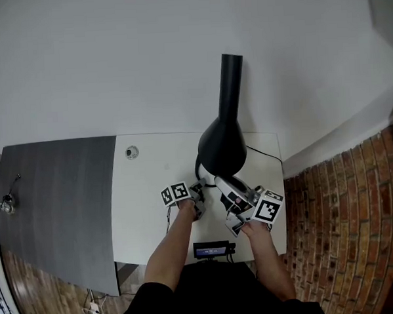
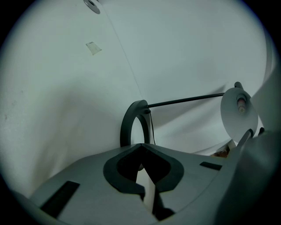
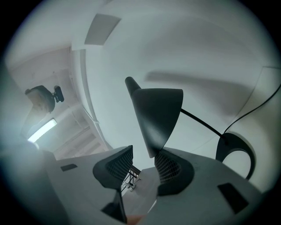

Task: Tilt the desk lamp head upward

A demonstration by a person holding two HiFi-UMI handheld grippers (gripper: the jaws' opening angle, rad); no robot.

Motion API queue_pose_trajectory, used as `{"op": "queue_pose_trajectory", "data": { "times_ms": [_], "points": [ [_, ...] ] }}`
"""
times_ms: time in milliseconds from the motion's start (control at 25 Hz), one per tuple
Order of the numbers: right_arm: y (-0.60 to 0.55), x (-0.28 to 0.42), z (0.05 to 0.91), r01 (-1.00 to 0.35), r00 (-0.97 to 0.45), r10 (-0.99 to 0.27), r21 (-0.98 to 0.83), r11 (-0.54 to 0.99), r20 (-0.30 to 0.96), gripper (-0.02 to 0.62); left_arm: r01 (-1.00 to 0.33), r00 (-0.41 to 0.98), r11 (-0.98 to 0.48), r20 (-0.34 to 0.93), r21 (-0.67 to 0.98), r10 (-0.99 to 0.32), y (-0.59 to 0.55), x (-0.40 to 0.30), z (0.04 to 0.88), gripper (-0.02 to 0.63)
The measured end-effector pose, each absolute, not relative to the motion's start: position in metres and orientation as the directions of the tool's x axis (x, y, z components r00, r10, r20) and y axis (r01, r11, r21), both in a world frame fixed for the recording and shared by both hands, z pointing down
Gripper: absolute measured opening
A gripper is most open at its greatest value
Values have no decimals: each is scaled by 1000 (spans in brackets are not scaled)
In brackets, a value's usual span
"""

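Left gripper (image 2: 141, 147) is held low over the flat white desk (image 1: 152, 188), and its jaws are shut together with nothing between them. Just past its tips the black ring-shaped lamp foot (image 2: 131, 123) is seen standing on the desk. It cannot be told whether the tips touch the ring.

Beside it, the right gripper (image 3: 140, 160) is held with its jaws apart. The lower rim of the black cone-shaped lamp head (image 3: 158, 114) is found between them. The rim is close against one pad, and a gap is left at the other pad, so the lamp head is not squeezed.

From the ring, a thin black rod (image 2: 189, 100) is stretched across to the lamp head, and a thin black cable (image 3: 259, 110) is trailed away over the desk.

Farther off, a small round silver cap (image 1: 131, 152) is set into the desk top. A dark grey panel (image 1: 60, 193) is joined to the desk on the left. A red brick floor (image 1: 350, 210) is seen far to the right.
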State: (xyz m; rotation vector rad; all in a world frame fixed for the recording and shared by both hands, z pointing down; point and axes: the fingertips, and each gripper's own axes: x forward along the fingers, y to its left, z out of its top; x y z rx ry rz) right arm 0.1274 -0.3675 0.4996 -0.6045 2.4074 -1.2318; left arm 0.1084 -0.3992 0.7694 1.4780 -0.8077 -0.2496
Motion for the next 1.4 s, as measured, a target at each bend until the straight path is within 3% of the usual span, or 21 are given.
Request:
{"op": "queue_pose_trajectory", "data": {
  "times_ms": [1400],
  "points": [
    [-324,132,445,-157,-851,-471,-741,652,-234,140,-331,719,121,333,936,-610,-402,112,776,12]
  ]
}}
